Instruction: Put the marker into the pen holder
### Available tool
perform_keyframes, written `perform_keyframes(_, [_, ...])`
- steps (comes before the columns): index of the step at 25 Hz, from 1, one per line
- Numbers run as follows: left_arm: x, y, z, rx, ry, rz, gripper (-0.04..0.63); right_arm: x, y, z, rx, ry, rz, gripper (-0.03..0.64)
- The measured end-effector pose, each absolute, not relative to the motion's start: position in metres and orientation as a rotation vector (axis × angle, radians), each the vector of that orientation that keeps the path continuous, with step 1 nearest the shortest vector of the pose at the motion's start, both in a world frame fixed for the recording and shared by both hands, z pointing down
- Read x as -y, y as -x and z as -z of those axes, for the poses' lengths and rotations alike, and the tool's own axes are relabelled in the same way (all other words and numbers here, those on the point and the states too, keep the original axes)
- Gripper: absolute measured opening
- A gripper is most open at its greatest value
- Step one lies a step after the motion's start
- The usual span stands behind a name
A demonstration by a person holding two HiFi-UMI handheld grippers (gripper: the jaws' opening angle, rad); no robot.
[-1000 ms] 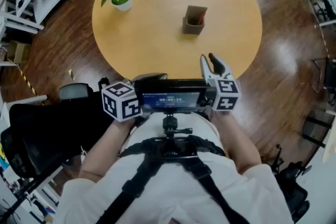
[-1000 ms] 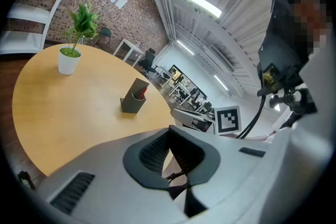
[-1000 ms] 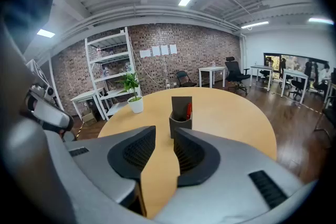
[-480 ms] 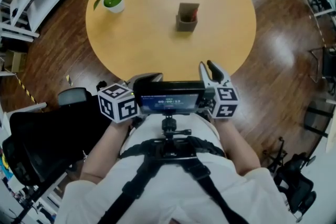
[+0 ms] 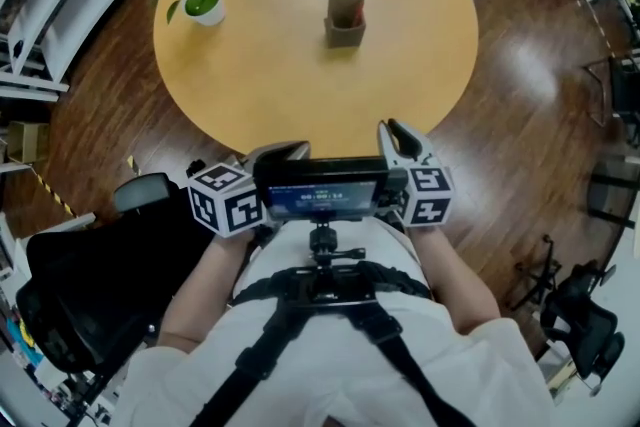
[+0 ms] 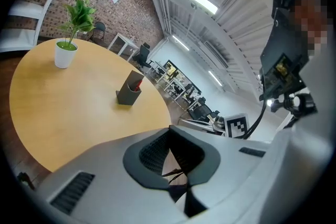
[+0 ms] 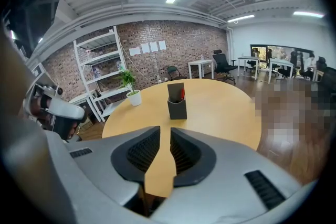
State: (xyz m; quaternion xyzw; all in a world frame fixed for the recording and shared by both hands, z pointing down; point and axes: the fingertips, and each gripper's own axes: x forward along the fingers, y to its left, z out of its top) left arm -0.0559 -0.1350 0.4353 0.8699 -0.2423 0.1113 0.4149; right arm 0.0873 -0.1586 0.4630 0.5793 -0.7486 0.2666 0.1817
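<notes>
Your left tool (image 6: 169, 134) has its jaws together on nothing. Your right tool (image 7: 164, 135) has just been closing its jaws to a slim gap, with nothing between them. The red marker (image 7: 182, 93) stands inside the pen holder (image 7: 177, 106), well ahead of both tools on the round surface (image 7: 220, 113), so I judge the placement done and no step outstanding.
</notes>
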Motion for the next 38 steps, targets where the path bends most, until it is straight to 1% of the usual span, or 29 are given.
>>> perform_keyframes(8, [0.098,0.063,-0.449,0.529,-2.175,-0.325,-0.006,0.113,-0.074,-0.479,2.063,-1.657,-0.807,0.051])
perform_keyframes(19, [0.057,0.054,-0.442,0.599,-2.206,-0.297,-0.006,0.082,-0.079,-0.473,2.151,-1.621,-0.767,0.051])
perform_keyframes(23, [0.030,0.035,-0.443,0.627,-2.213,-0.288,-0.006,0.045,-0.096,-0.475,2.175,-1.596,-0.757,0.051])
perform_keyframes(30, [-0.053,-0.021,-0.445,0.612,-2.244,-0.294,-0.006,-0.042,-0.143,-0.483,2.187,-1.593,-0.740,0.051])
perform_keyframes(38, [-0.122,-0.048,-0.439,0.683,-2.271,-0.264,-0.006,-0.107,-0.175,-0.484,2.248,-1.554,-0.720,0.051])
